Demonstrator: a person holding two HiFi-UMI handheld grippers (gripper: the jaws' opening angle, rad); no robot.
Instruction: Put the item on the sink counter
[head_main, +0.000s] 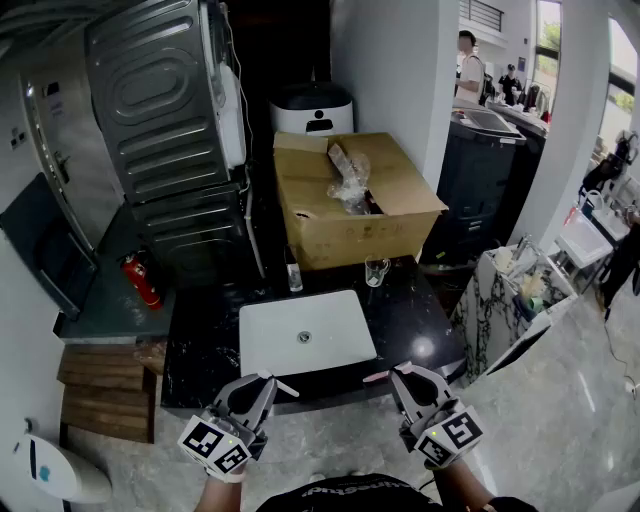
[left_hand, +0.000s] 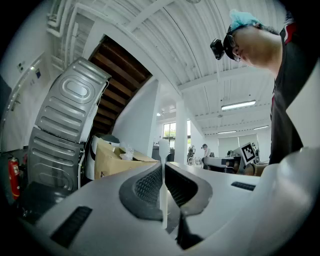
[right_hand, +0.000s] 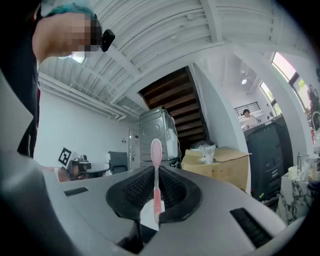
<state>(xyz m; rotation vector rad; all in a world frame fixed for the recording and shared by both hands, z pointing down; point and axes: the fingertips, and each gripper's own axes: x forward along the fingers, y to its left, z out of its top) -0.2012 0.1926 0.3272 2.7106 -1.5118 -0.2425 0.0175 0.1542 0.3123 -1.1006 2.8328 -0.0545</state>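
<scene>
Right gripper view, middle: right gripper (right_hand: 156, 175) pinches a light, stiff pink brush (right_hand: 156, 149) by its handle; left gripper (left_hand: 163, 175) pinches a white brush (left_hand: 163, 148).

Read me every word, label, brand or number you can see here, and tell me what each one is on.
No text here can be read.
Square markers on the gripper cubes: black-and-white patterns, no letters.
Fire extinguisher: label too small to read.
Cardboard box: no print shows.
Wall signs: too small and blurred to read.
</scene>
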